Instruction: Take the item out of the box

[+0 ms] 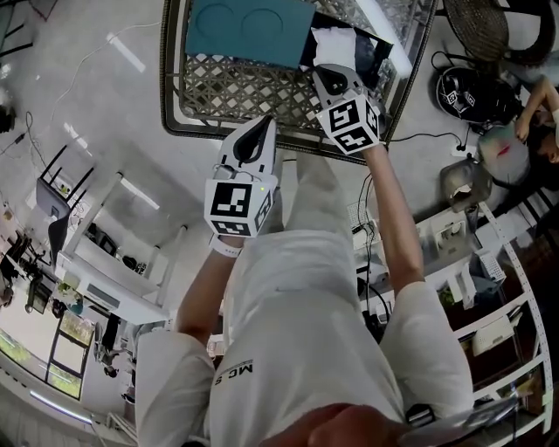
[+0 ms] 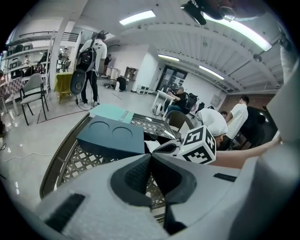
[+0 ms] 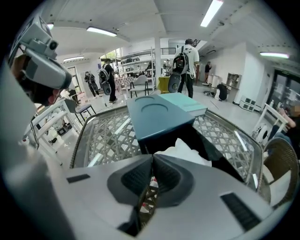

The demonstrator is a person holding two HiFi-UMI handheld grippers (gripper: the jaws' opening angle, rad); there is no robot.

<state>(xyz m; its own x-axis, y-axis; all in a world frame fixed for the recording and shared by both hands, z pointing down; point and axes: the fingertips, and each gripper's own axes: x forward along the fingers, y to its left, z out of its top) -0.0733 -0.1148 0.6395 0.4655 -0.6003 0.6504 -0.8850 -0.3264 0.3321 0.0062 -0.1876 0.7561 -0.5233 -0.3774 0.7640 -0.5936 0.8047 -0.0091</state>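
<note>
A teal box (image 1: 249,30) with two round dents in its top lies on the lattice table (image 1: 218,92). Its black inner tray (image 1: 371,52) is pulled out on the right side. A crumpled white item (image 1: 334,45) sits in that tray. My right gripper (image 1: 327,74) is at the item, and its tips (image 3: 153,155) are closed on the near edge of the white item (image 3: 185,150). My left gripper (image 1: 258,131) hangs over the table's near rim, shut with nothing in it. In the left gripper view its tips (image 2: 151,154) meet in front of the teal box (image 2: 110,138).
The table's dark metal rim (image 1: 169,87) runs round the lattice top. A black helmet (image 1: 463,94) and a wicker chair (image 1: 480,26) are on the floor to the right. People stand and sit far off in the room (image 2: 91,61).
</note>
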